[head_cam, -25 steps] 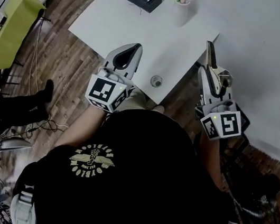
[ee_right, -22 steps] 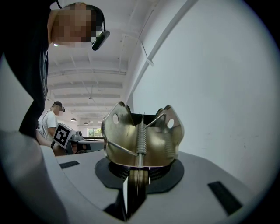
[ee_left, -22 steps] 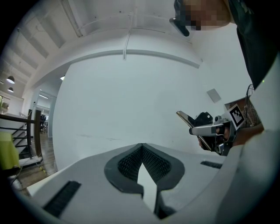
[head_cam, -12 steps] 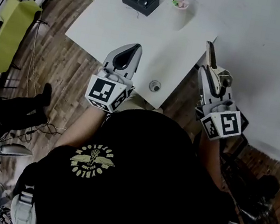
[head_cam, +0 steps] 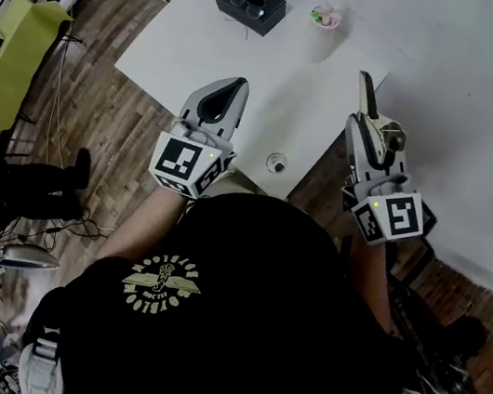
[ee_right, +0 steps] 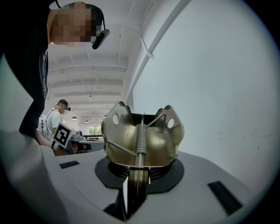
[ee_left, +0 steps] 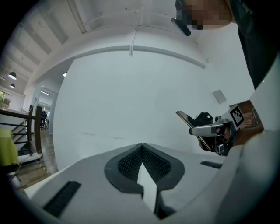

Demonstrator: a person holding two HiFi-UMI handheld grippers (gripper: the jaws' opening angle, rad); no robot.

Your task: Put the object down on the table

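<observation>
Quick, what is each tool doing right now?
Left tool: closed, holding nothing.
Right tool: closed on the metal spring clip.

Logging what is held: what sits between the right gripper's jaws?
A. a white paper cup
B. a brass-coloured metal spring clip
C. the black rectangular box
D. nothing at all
B: in the right gripper view, the right gripper is shut on the brass-coloured metal spring clip, whose coil spring runs down towards the jaws. The black rectangular box lies on the white table.
</observation>
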